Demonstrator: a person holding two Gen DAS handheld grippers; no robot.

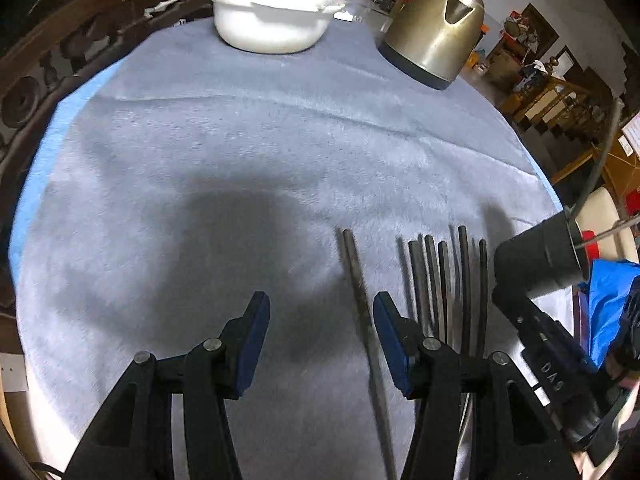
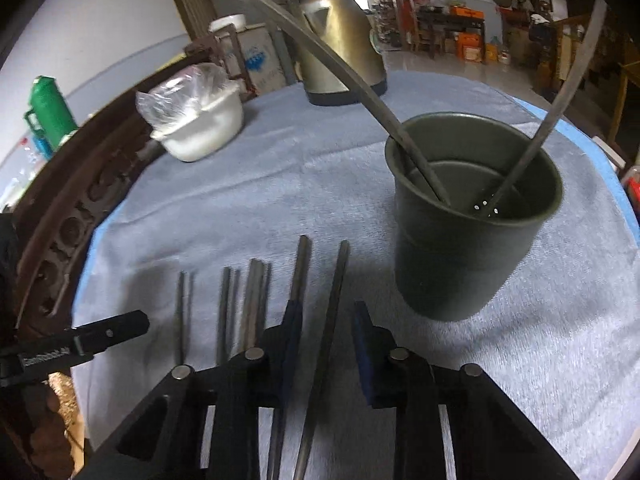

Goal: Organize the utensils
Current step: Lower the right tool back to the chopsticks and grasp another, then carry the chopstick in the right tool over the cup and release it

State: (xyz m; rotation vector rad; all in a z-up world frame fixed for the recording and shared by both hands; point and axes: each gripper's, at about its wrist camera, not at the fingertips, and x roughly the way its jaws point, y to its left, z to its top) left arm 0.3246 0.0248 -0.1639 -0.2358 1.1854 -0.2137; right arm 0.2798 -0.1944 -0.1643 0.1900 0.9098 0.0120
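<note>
Dark chopsticks lie side by side on a grey-blue cloth [image 1: 200, 140]. In the left wrist view my left gripper [image 1: 322, 320] is open just above the cloth. One chopstick [image 1: 354, 276] runs between its fingers close to the right pad, untouched. Several more chopsticks [image 1: 440, 280] lie to the right. In the right wrist view my right gripper [image 2: 326, 320] straddles a single chopstick [image 2: 338, 276], with a gap visible on both sides. A neighbouring chopstick [image 2: 300, 264] passes under the left finger. A dark green holder cup [image 2: 460, 264] stands to the right with two utensils [image 2: 320, 48] leaning in it.
A white bowl under a plastic bag [image 1: 272, 28] and a metal kettle [image 1: 436, 36] stand at the far edge. A carved dark wooden rim [image 1: 40, 80] borders the table on the left. A green flask [image 2: 48, 108] stands beyond it. Bare cloth stretches left of the chopsticks.
</note>
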